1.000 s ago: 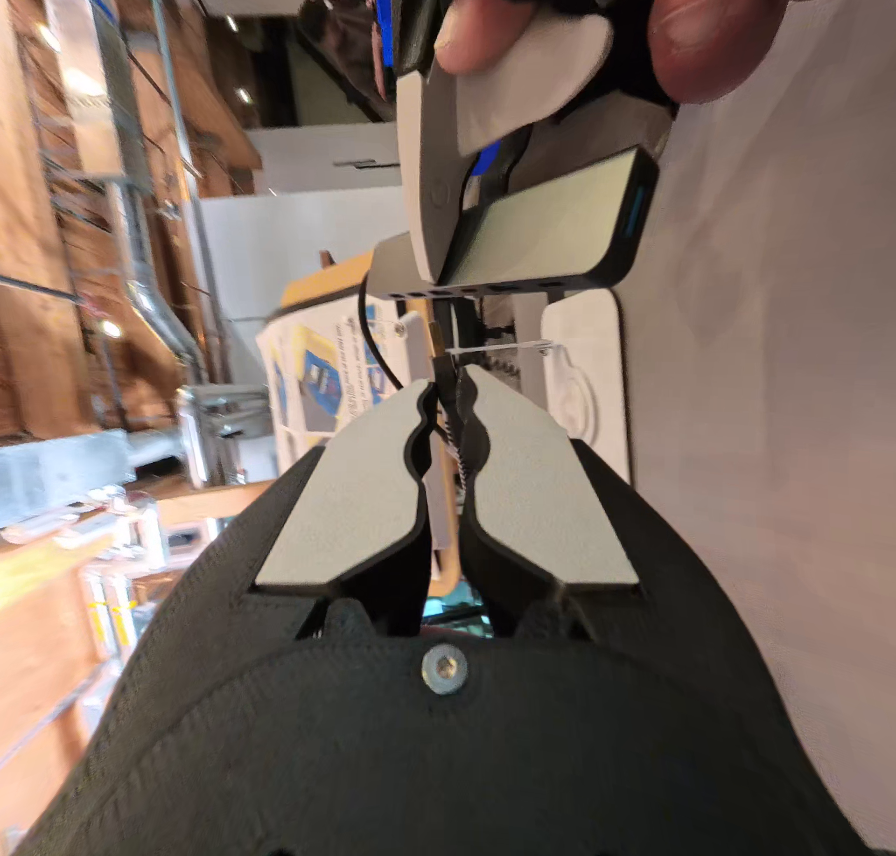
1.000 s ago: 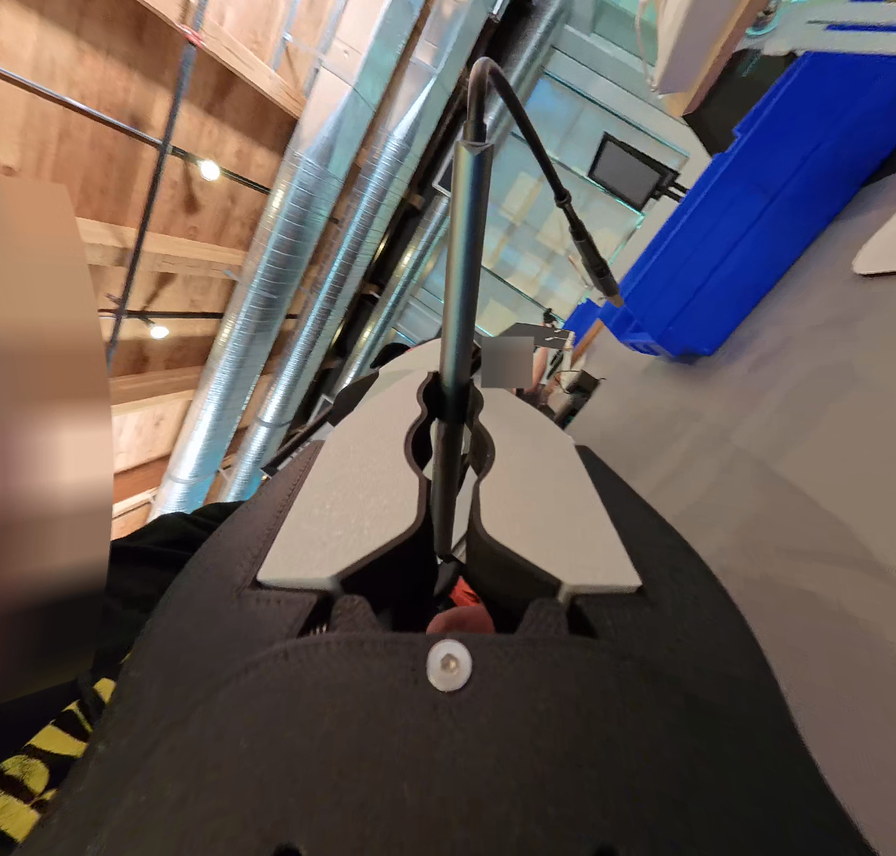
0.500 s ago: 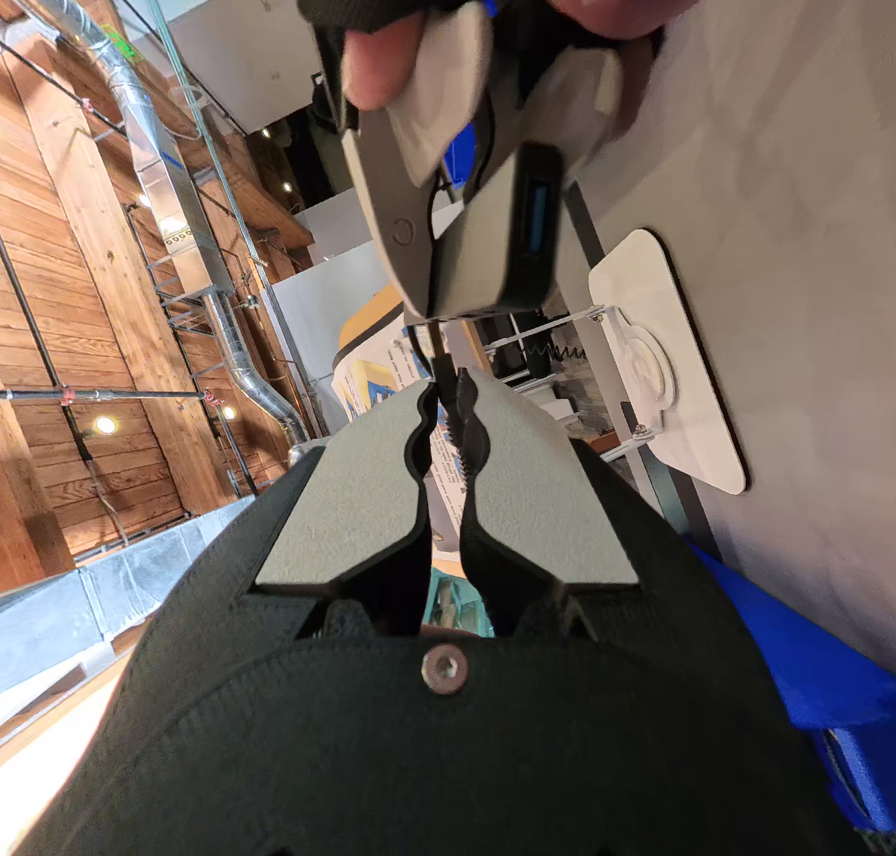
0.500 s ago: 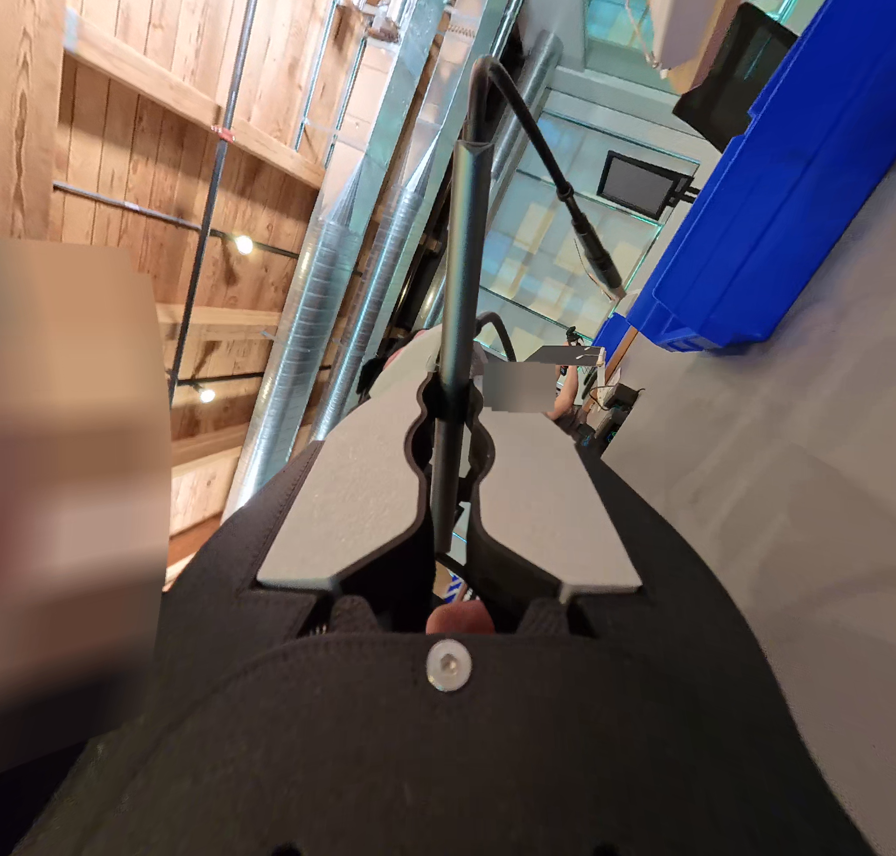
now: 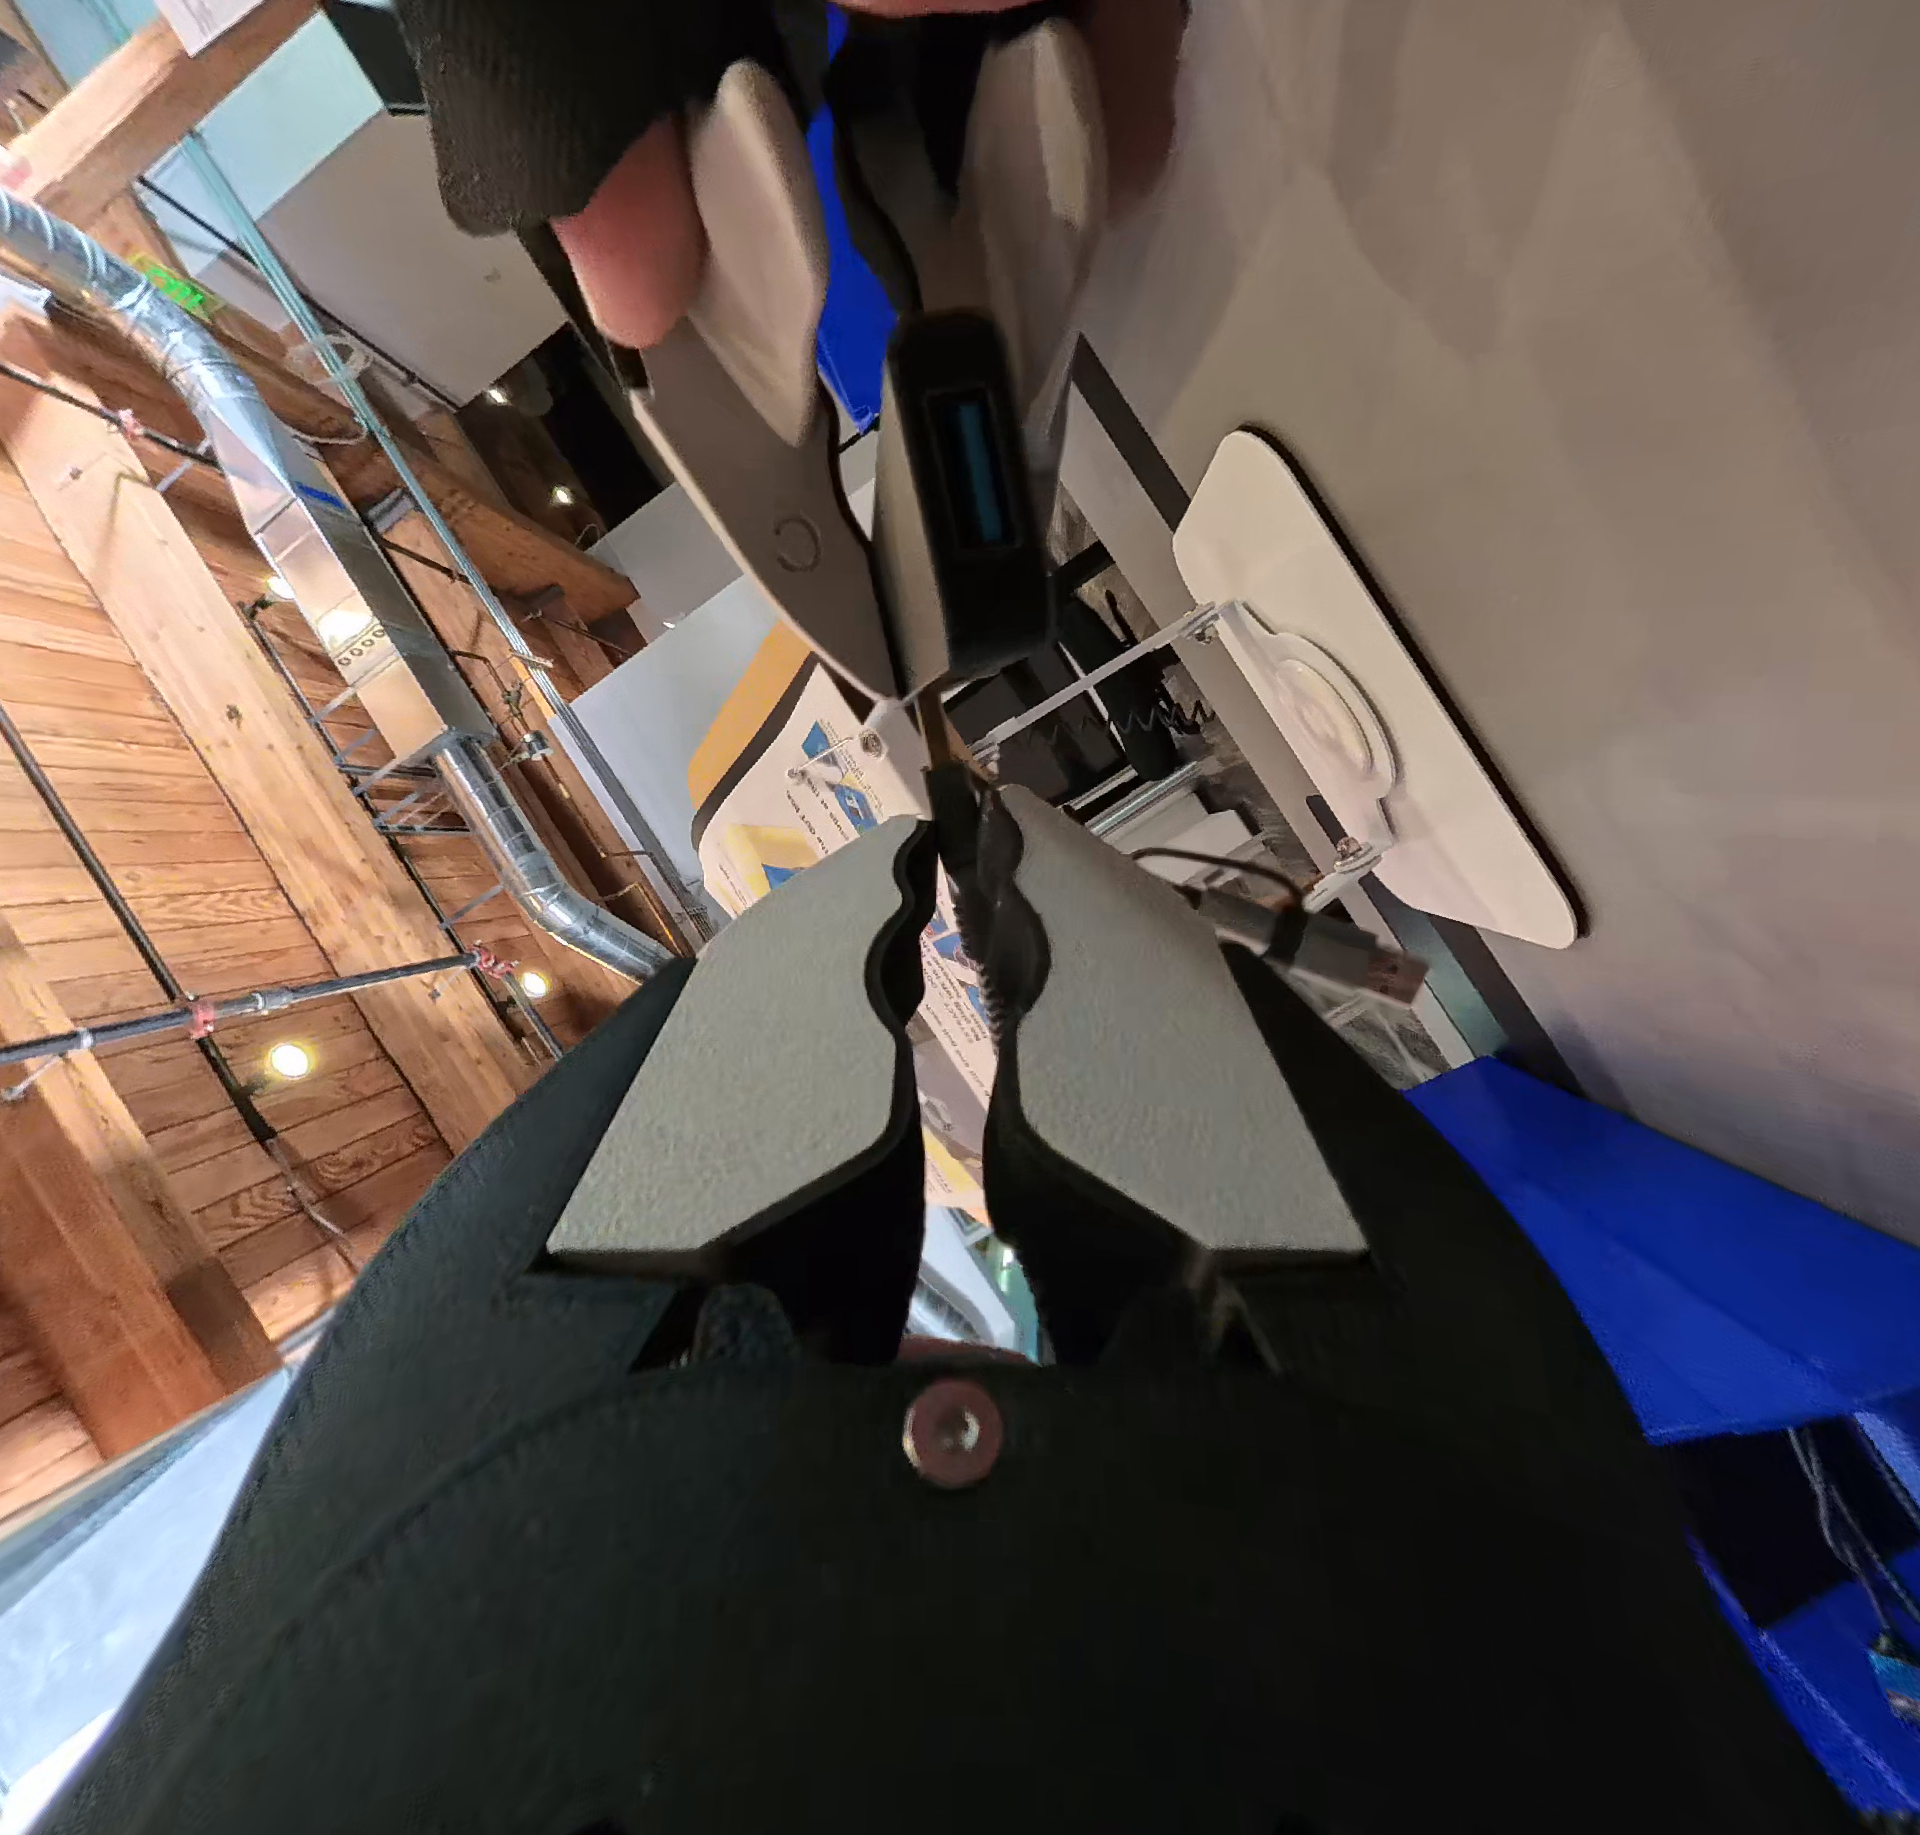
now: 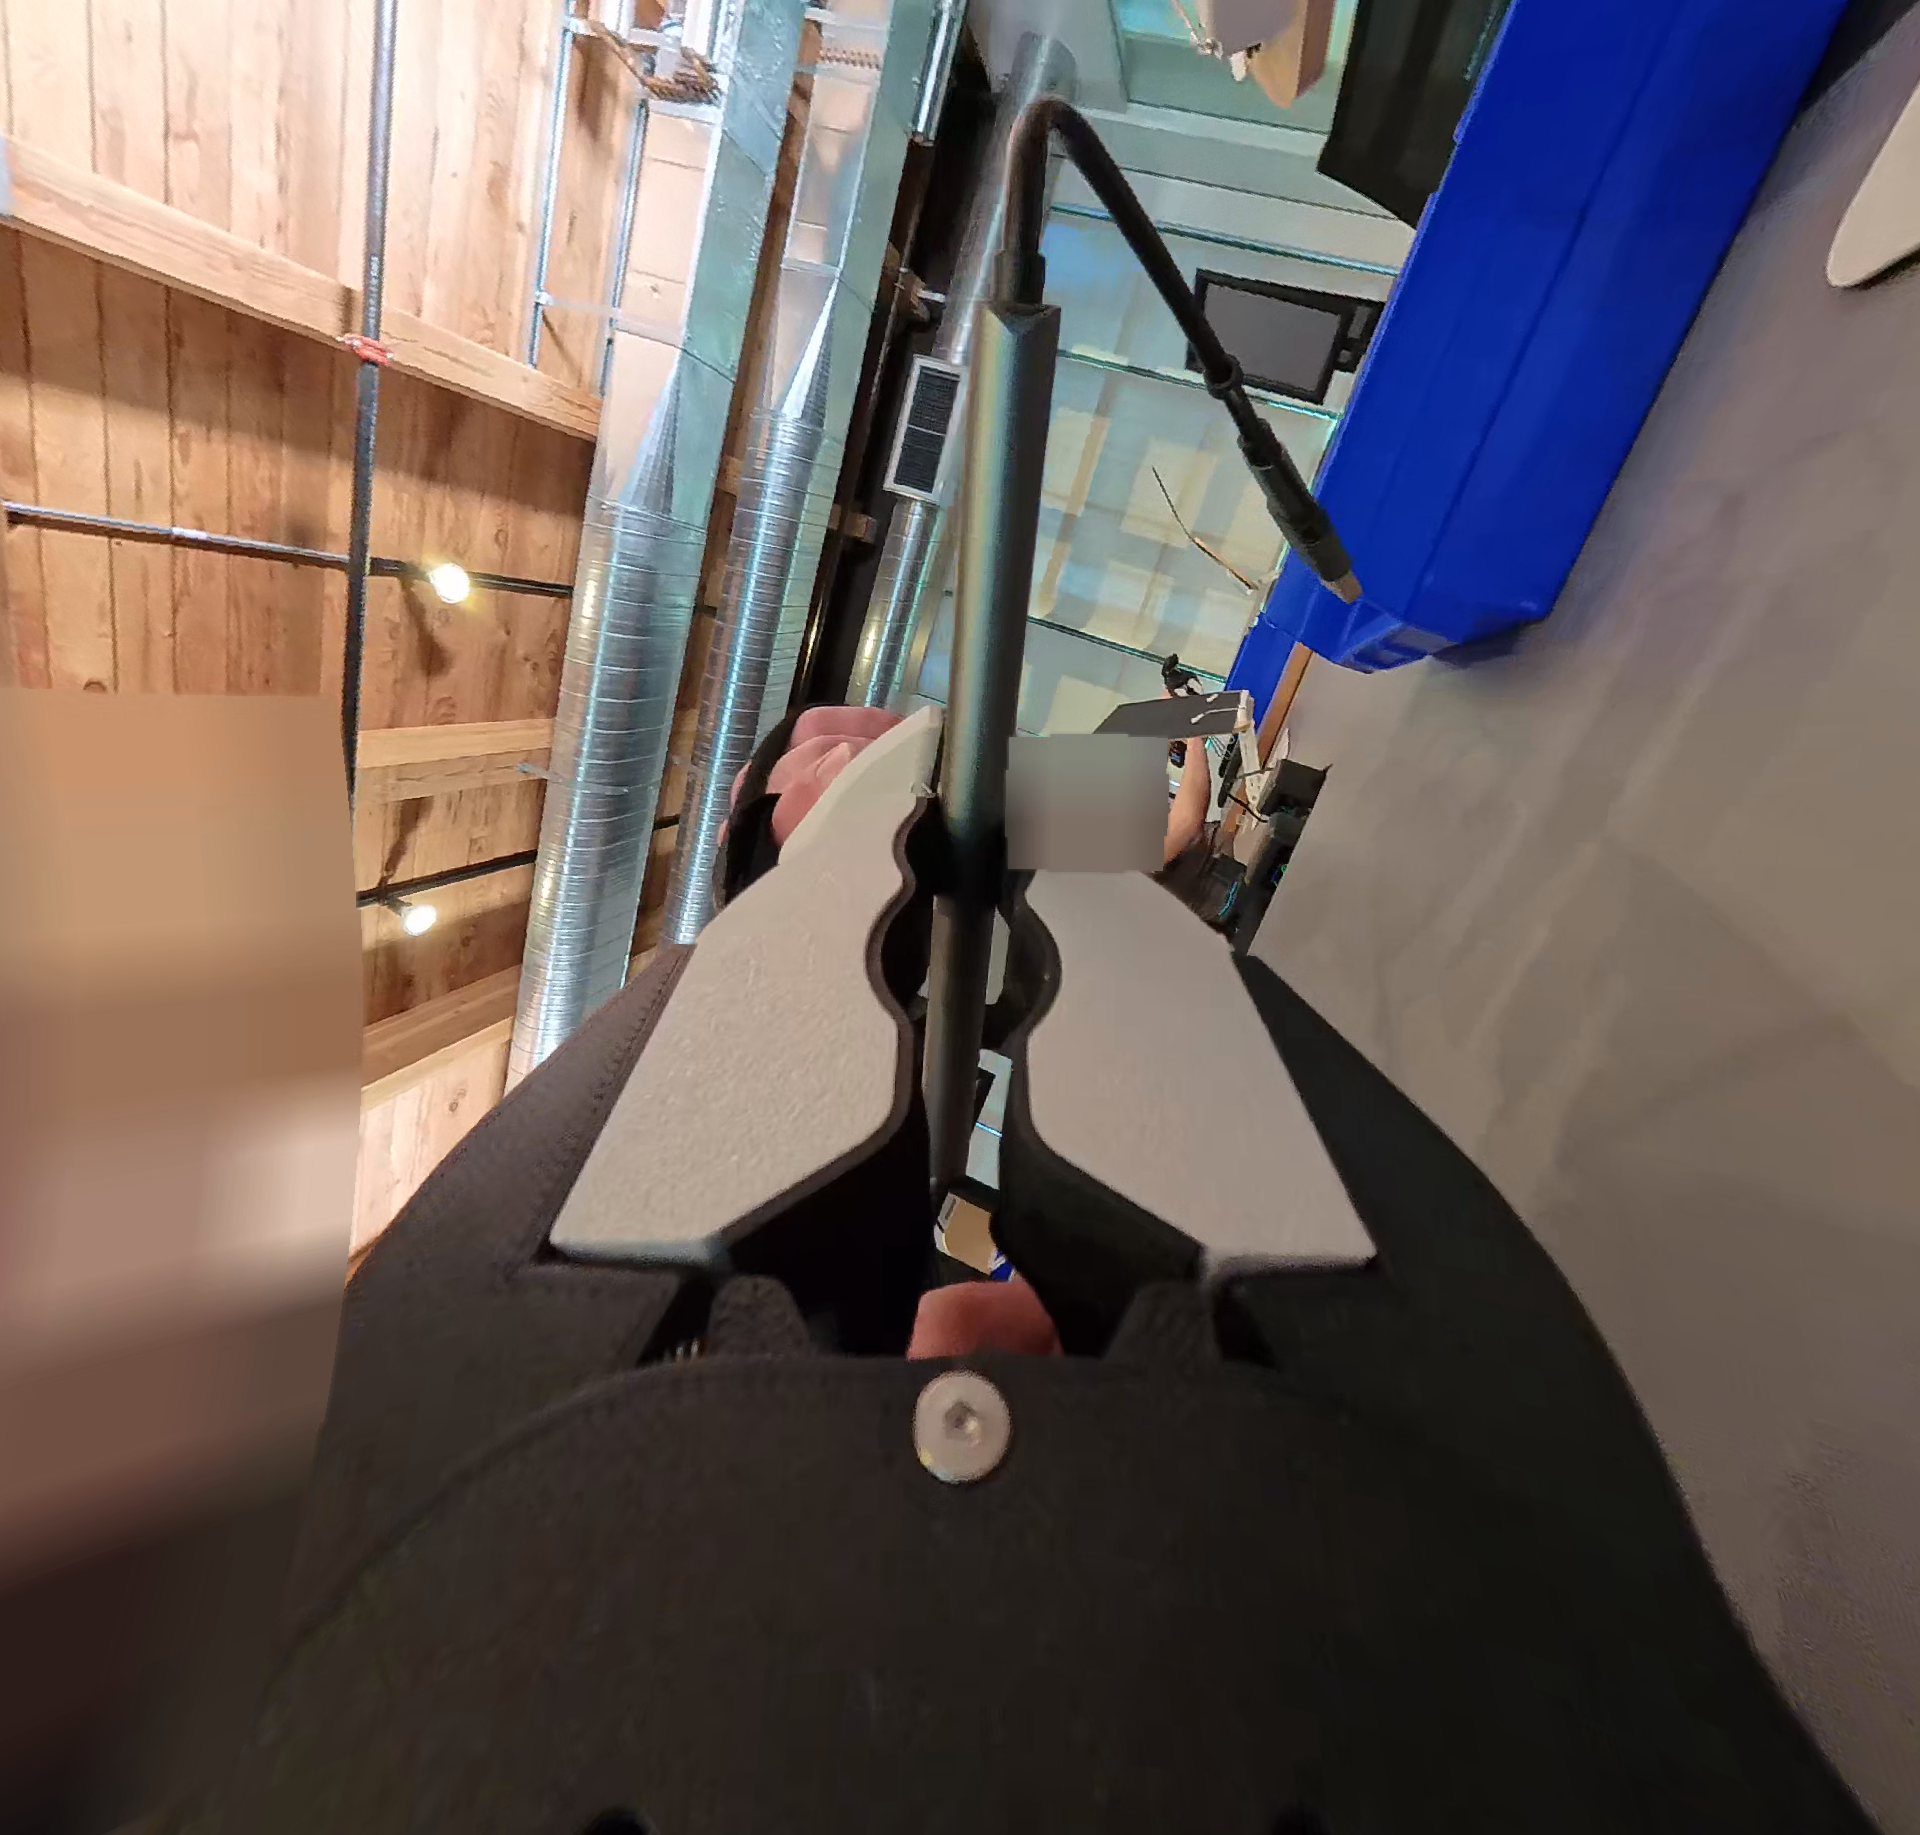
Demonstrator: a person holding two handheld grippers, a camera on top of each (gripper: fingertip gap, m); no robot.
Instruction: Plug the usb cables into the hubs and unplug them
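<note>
Left wrist view
- My left gripper: pressed together on a black plug, with its braided cable running back between the pads.
- Plug direction: long axis runs straight ahead along my fingers, with the metal tip aimed up at the hub's lower edge; I cannot tell whether it is seated in a port.
- Hub: hangs just beyond my fingertips, clamped in the right gripper. Its narrow end faces me, showing a blue port, and its long axis points away from the camera.
- Change from a second ago: then the hub showed its broad grey side and lay crosswise; now it is end-on. The background has also swung round, so the blue bin and a loose grey connector are in sight.
- White pad: lies on the grey table.
- Bin: contents hidden.

Right wrist view
- My right gripper: pinching the hub by its flat sides.
- Hub direction: seen edge-on, long axis straight ahead along the fingers. Its own lead leaves the far end, curls right and ends in a free plug.
- Change: grip and hub pose match a second ago; only the backdrop has turned.
- Bin: stands on the table, interior out of sight.
</note>
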